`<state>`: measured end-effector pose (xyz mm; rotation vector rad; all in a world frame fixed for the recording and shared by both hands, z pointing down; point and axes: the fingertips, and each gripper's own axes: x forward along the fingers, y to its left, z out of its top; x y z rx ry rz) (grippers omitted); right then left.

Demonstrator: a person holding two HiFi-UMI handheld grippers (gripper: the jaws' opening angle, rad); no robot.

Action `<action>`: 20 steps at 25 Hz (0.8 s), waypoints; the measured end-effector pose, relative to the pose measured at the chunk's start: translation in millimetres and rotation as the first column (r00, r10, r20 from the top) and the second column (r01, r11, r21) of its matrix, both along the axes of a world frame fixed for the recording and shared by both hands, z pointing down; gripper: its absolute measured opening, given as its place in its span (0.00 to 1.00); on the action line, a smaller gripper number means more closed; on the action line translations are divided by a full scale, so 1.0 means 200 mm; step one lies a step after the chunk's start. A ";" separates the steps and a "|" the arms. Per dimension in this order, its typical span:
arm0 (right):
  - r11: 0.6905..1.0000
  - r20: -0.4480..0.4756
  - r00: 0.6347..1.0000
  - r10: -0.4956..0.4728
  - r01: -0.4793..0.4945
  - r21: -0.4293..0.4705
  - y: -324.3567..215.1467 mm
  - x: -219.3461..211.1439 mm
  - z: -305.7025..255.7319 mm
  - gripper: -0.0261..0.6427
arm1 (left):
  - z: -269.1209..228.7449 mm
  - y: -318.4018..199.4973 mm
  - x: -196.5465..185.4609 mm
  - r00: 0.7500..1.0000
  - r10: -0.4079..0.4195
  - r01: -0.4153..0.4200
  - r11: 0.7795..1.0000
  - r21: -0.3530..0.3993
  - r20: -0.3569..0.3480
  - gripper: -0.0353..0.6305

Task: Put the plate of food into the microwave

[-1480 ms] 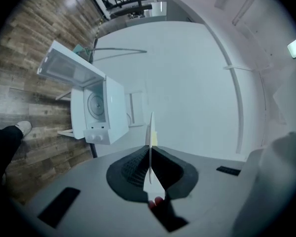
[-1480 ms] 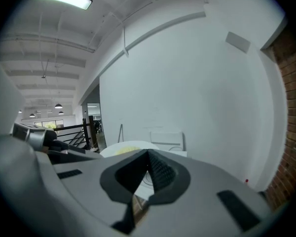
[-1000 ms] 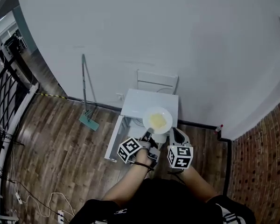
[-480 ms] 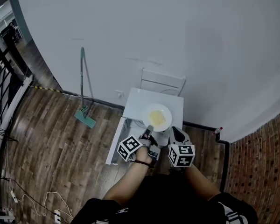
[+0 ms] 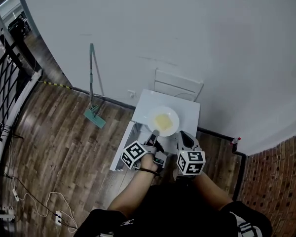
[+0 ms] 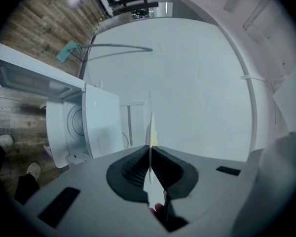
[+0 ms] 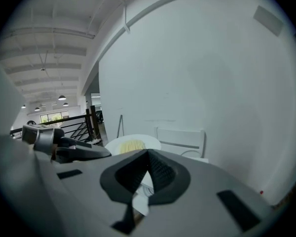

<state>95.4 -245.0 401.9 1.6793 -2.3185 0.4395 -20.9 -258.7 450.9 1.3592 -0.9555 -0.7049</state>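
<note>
Left gripper (image 6: 149, 151) jaws pinch the plate (image 5: 172, 113) rim, with the food (image 5: 163, 120) ahead of them. Right gripper (image 7: 148, 153) jaws are together, empty. Risk: the one-sided grip lets the plate sag — food slides off short of the microwave (image 5: 188, 107).

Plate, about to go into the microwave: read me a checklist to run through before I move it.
1. Left gripper clamped on the plate rim: ok.
2. Food sits mid-plate: ok.
3. Door of the microwave open: ok.
4. Cavity clear: cannot tell; only the turntable shows in the part visible.
5. Plate in front of the opening: not ok; it hangs over the microwave's top.
6. Right gripper out of the way: ok; shut, beside the plate.
</note>
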 end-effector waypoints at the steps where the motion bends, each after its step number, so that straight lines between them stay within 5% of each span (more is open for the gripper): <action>1: 1.000 0.001 1.000 -0.018 0.018 0.001 -0.02 0.00 0.01 0.05 | 0.01 -0.01 0.00 1.000 -0.019 0.019 1.000 -0.005 0.002 0.07; 9: 0.979 0.012 0.980 -0.200 0.201 -0.037 -0.16 -0.01 0.09 0.05 | 0.12 0.07 0.02 0.982 -0.189 0.188 0.980 -0.061 -0.009 0.07; 20: 0.871 0.062 0.876 -0.478 0.482 -0.094 -0.10 -0.28 0.41 0.05 | 0.54 0.40 -0.18 0.899 -0.437 0.437 0.892 -0.115 0.028 0.07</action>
